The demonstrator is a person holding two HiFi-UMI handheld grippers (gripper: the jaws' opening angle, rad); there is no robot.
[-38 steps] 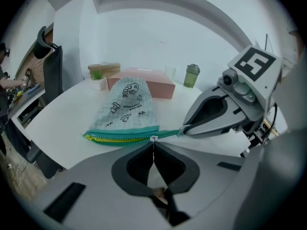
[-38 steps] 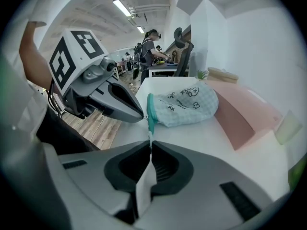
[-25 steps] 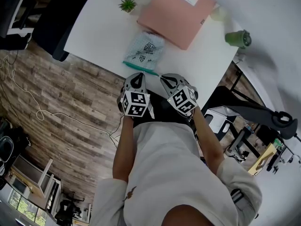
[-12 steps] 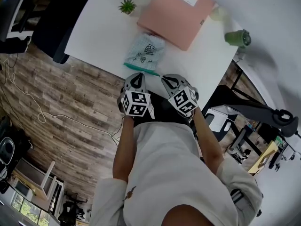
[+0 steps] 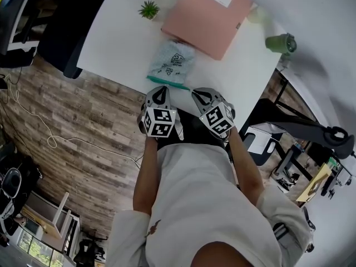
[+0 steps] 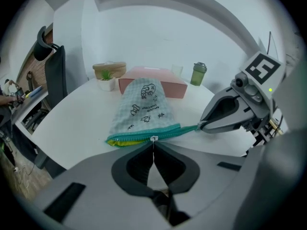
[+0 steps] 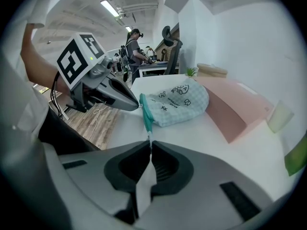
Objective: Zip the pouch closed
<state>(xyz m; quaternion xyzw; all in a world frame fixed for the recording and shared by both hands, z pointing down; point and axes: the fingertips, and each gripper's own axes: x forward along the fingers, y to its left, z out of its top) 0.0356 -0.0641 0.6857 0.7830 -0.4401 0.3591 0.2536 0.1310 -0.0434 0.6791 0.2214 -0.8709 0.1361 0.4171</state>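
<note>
A mint checked pouch (image 5: 171, 60) with small prints lies on the white table (image 5: 122, 38), its teal zipper (image 5: 167, 82) along the near edge. In the left gripper view the pouch (image 6: 141, 107) shows yellow lining at the zipper's left end. My left gripper (image 6: 153, 143) is shut on the small zipper pull (image 6: 153, 138) at mid-zipper. My right gripper (image 7: 150, 144) is shut on the teal end tab (image 7: 147, 123) of the zipper. Both grippers sit side by side at the table's near edge: the left gripper (image 5: 160, 92) and the right gripper (image 5: 197, 94).
A pink box (image 5: 208, 15) lies just behind the pouch. A small potted plant (image 5: 148, 8) stands at the back left, a green tumbler (image 5: 281, 43) at the right. Wooden floor (image 5: 83, 127) lies beyond the table's left edge. A person (image 7: 134, 44) stands far off.
</note>
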